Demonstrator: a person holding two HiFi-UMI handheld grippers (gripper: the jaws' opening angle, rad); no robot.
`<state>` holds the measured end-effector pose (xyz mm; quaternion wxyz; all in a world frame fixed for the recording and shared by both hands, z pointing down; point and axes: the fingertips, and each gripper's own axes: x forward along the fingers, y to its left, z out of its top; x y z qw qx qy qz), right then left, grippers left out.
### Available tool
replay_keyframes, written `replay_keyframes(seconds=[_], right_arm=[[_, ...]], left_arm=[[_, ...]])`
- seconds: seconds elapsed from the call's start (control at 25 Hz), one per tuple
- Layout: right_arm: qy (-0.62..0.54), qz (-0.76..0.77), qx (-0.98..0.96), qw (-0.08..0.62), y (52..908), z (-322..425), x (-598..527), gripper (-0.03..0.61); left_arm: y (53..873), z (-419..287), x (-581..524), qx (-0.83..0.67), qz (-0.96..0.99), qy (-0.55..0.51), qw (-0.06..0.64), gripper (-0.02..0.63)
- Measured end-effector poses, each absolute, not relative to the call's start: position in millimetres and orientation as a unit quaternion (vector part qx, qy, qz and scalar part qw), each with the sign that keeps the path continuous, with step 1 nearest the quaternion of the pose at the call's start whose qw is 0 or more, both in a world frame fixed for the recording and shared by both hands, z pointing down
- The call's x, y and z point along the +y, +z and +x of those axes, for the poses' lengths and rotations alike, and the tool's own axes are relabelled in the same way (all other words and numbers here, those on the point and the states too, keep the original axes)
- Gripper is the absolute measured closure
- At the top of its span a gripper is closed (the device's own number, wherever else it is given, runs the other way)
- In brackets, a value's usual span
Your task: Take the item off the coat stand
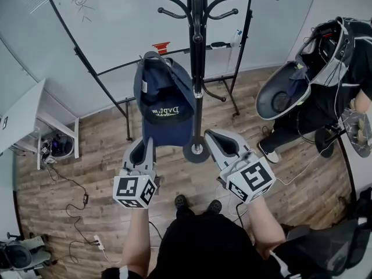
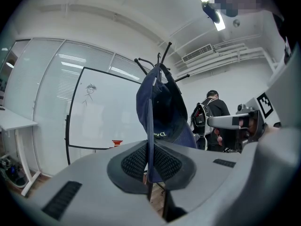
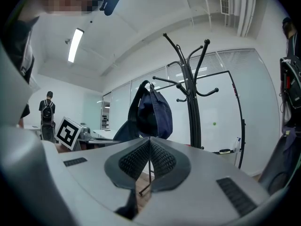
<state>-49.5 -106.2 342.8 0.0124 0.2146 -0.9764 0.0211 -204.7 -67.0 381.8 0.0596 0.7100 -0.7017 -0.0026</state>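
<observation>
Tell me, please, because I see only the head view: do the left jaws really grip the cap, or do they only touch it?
Observer: They grip it. The left gripper view shows the left gripper with both pads pressed on the brim of the cap, which is seen edge-on.
Operator: And the right jaws, do they hold something?
Observer: No. In the right gripper view the right gripper has its jaws together with nothing between them.
Operator: Is the cap on its hook?
Observer: Yes. Seen from the side, its back loop hangs over a hook of the stand.
</observation>
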Motion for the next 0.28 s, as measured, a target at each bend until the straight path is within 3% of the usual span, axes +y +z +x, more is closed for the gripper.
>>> replay_keyframes(seconds=[0.28], right_arm=[[0.016,0.221,-0.975,0.012,343.1,-40.5,-111.6,0.549]], left_arm=[[383.3,-198.9,-74.0,-0.699,0.712,-0.003,0.059,0.583]])
